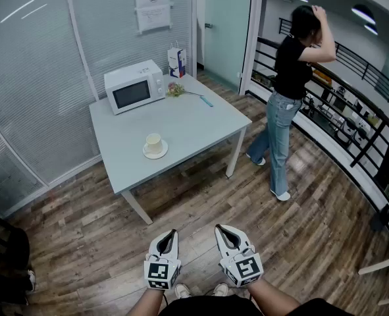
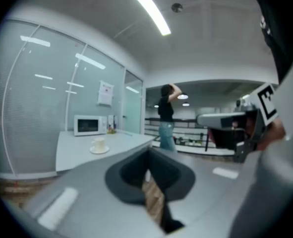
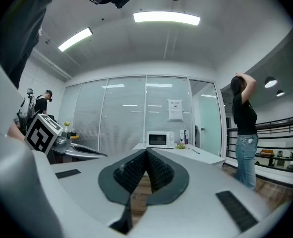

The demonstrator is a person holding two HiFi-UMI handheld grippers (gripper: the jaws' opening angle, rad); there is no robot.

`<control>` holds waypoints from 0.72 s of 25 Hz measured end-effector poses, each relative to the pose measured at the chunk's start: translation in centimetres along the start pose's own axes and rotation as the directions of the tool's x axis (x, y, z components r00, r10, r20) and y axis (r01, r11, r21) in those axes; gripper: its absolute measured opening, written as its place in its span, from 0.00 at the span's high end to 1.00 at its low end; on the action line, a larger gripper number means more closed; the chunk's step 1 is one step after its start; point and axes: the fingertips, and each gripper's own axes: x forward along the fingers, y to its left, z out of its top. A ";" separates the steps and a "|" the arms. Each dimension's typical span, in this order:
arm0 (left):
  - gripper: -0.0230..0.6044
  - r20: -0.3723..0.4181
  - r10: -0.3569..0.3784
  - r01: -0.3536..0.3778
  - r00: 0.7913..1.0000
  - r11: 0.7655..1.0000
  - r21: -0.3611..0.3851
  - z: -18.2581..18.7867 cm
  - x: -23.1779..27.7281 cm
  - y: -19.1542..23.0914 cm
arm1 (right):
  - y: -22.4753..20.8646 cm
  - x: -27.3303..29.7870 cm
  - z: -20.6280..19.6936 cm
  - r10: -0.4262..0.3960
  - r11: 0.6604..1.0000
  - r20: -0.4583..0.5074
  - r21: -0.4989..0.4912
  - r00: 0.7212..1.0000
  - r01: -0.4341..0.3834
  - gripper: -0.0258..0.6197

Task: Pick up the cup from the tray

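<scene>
Office corner w/ frosted glass walls, wood-plank floor, and a black railing [image 1: 352,110] along the right side. A grey table [image 1: 181,120] stands in the far-left part of the room, against the glass.

On the table:
- A white microwave [image 1: 134,87] sits at the far-left corner w/ its door shut.
- A white-and-blue carton [image 1: 176,60] stands upright at the far edge, just right of the microwave.
- A small bunch of flowers [image 1: 175,89] lies in front of the carton, w/ a blue pen [image 1: 207,101] to its right.
- The cup [image 1: 153,141], pale cream, stands upright on a white saucer [image 1: 155,153] near the table's near edge, roughly mid-width. Can't tell whether anything is in it.

A person [image 1: 287,91] in a black top and jeans stands at the right, between table and railing, w/ one hand raised to the head.

Both grippers are low and near, over bare floor and well apart from the table.
- The left gripper [image 1: 170,232] has its jaws pressed together w/ nothing between them. In the left gripper view the cup shows far off, up and left of the jaw tips.
- The right gripper [image 1: 219,228] has its ribbed pads meeting at the tips, also empty. The right gripper view shows the microwave beyond the tips, but the cup can't be made out there.
- The two grippers sit side by side, close but not touching, both pointing toward the table.
</scene>
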 end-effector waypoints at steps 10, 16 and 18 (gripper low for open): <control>0.96 0.031 -0.012 0.012 0.999 1.000 0.000 0.5 -1.0 2.6 | 2.1 1.5 -0.2 -0.019 1.000 -0.006 -0.006 1.000 0.019 0.96; 0.96 0.044 -0.022 0.022 0.999 1.000 0.000 0.5 -1.8 3.6 | 3.4 2.1 0.4 -0.034 0.999 0.032 0.014 0.999 0.033 0.96; 0.96 0.049 -0.023 0.023 0.999 1.000 0.000 0.6 -2.2 4.1 | 4.0 2.4 0.9 -0.042 0.999 0.045 0.020 0.998 0.041 0.96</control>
